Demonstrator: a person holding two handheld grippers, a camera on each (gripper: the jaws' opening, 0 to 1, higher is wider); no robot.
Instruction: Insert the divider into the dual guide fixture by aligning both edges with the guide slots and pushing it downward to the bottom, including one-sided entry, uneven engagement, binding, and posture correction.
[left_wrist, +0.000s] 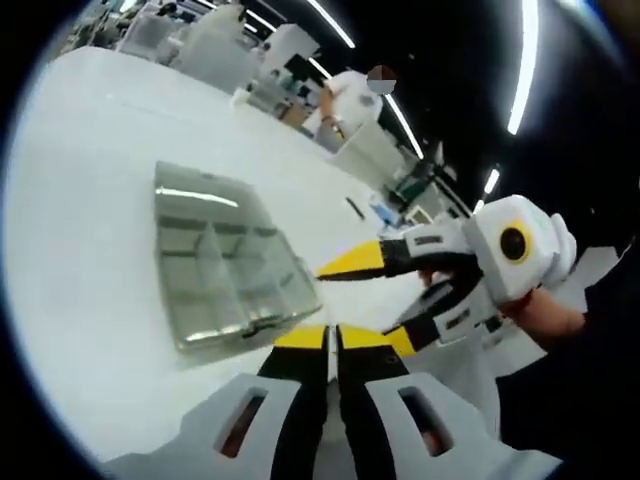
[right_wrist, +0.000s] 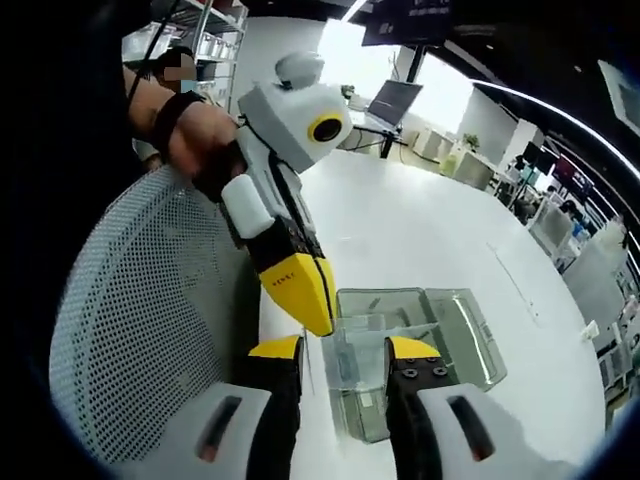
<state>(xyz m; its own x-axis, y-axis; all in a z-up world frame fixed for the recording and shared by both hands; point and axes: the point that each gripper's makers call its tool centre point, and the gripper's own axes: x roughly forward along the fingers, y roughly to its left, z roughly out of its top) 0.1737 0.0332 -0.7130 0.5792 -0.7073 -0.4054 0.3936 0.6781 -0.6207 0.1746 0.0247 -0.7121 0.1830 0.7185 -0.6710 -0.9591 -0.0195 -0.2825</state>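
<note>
The dual guide fixture (left_wrist: 225, 265) is a clear, shallow tray with inner walls, lying on the white table; it also lies ahead of my right jaws (right_wrist: 440, 335). My left gripper (left_wrist: 335, 338) has its yellow-tipped jaws pressed together just short of the fixture's near edge. From the right gripper view, that left gripper (right_wrist: 312, 310) points down over the fixture's near end, and the clear divider (right_wrist: 350, 360) stands upright directly under its tips, apparently pinched by them. My right gripper (right_wrist: 345, 350) is open, its jaws either side of the divider without touching it. It enters the left gripper view as well (left_wrist: 385, 300).
A grey mesh chair back (right_wrist: 140, 320) stands close on the left of the right gripper view. The white table (right_wrist: 420, 240) stretches beyond the fixture. White equipment boxes (left_wrist: 215, 45) and a person (left_wrist: 350, 95) are at the far end.
</note>
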